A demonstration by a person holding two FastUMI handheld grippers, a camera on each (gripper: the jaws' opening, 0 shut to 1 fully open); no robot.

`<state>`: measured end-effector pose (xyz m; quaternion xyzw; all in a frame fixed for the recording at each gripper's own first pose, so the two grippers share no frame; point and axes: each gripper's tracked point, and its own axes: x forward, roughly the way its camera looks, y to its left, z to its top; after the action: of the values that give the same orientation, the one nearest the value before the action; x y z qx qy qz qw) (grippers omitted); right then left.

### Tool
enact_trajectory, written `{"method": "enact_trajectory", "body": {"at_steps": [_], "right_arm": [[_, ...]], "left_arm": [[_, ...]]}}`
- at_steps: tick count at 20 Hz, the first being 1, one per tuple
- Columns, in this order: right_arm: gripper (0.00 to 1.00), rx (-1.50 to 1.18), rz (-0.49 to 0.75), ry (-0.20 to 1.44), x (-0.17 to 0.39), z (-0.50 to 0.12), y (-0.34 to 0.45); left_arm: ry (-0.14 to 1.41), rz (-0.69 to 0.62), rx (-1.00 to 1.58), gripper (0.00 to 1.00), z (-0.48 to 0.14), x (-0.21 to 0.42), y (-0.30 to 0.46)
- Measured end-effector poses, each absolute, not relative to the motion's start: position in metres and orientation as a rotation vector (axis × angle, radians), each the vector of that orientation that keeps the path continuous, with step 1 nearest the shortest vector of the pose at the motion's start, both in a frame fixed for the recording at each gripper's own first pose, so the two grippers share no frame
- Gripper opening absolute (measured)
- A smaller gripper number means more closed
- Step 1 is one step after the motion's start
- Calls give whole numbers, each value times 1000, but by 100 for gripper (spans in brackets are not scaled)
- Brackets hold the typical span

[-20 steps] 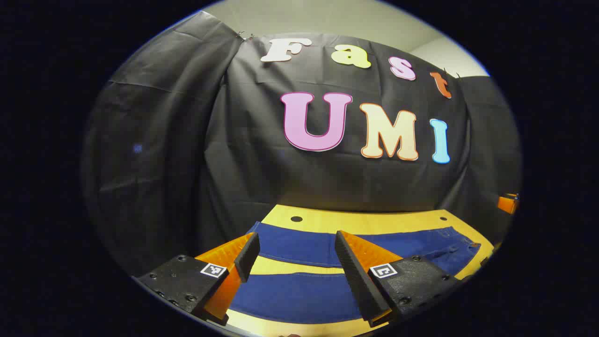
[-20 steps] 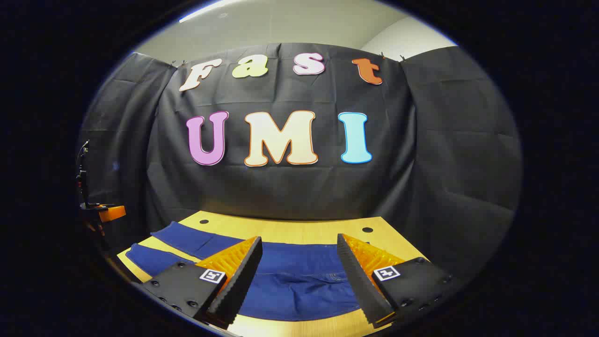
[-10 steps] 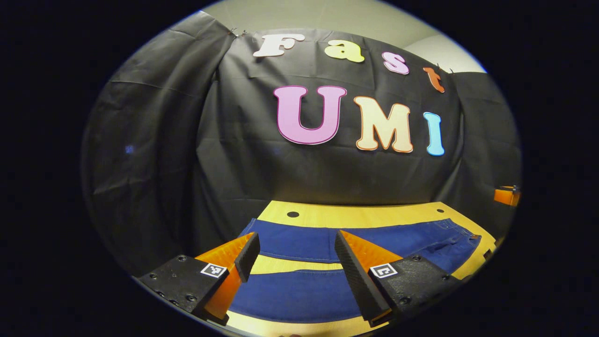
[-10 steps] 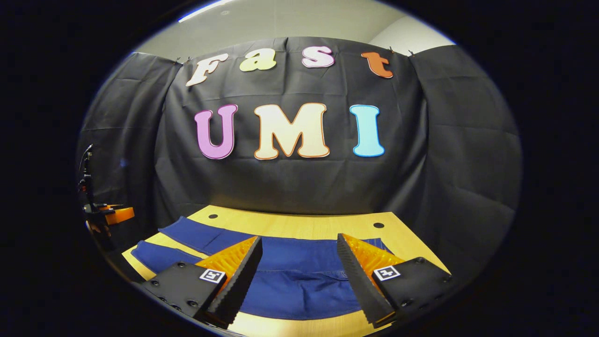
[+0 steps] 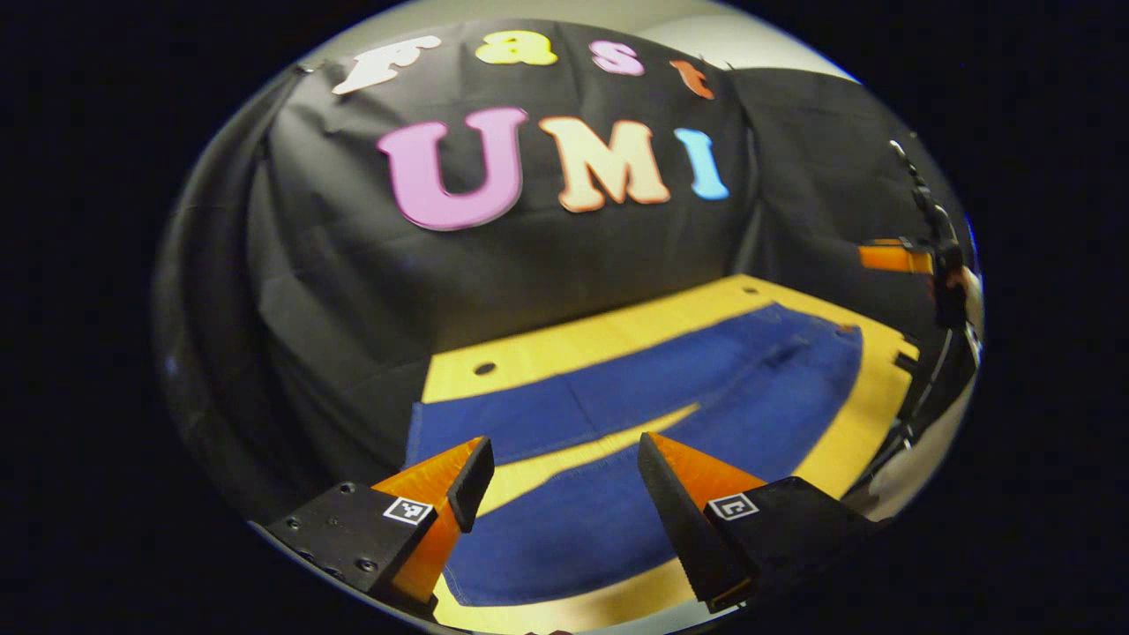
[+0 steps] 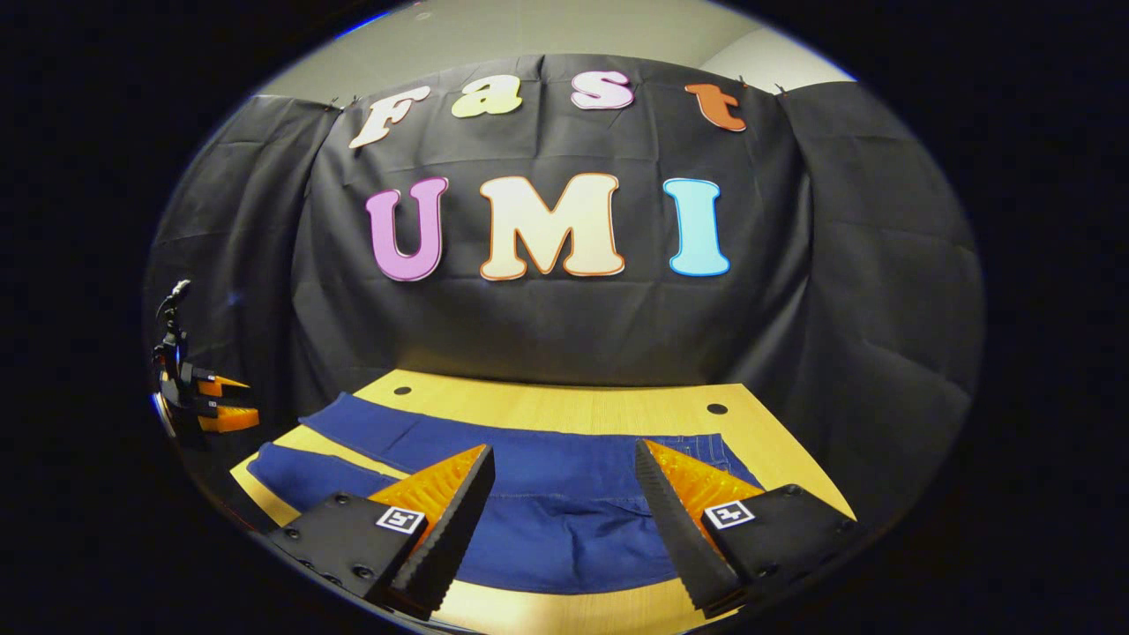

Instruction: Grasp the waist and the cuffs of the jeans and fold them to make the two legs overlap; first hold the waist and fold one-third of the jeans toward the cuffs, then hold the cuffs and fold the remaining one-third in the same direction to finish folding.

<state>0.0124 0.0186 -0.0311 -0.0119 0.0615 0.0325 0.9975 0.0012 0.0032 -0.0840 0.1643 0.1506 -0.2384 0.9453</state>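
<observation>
In the left gripper view, the left hand-held gripper hangs above the cuff end of the jeans with its 2 fingers spread wide and nothing between them. The jeans lie flat on the yellow wooden counter, the 2 legs side by side with a thin strip of bare wood showing between them near the cuffs, and the cloth runs away toward the waist at the far right. A small round hole sits in the counter just beyond the nearer cuff. At the right edge of that view the right hand-held gripper shows as an orange shape, well apart from the left one; its opening cannot be told from there. In the right gripper view, the left hand-held gripper appears at the far left edge, past the cuffs. The legs stretch leftward across the counter, and the waist lies at the right. The right hand-held gripper hovers over the seat and waist part, fingers wide apart, gripping nothing.
</observation>
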Motion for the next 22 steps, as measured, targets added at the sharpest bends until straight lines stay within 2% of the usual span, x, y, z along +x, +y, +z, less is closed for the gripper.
{"method": "enact_trajectory", "body": {"at_steps": [2,4,12,15,22], "right_arm": [[99,-33,91,152,11,-42,26],[99,-65,98,174,9,-52,29],[99,-142,185,291,2,-98,59],[99,-156,200,319,2,-109,63],[99,-185,194,353,5,-119,59]], "left_arm": [[453,-569,389,100,-116,-9,3],[548,-643,458,97,-142,-22,1],[881,-811,728,96,-220,-46,40],[950,-845,846,96,-235,-52,54],[1016,-864,916,95,-250,-56,64]]}}
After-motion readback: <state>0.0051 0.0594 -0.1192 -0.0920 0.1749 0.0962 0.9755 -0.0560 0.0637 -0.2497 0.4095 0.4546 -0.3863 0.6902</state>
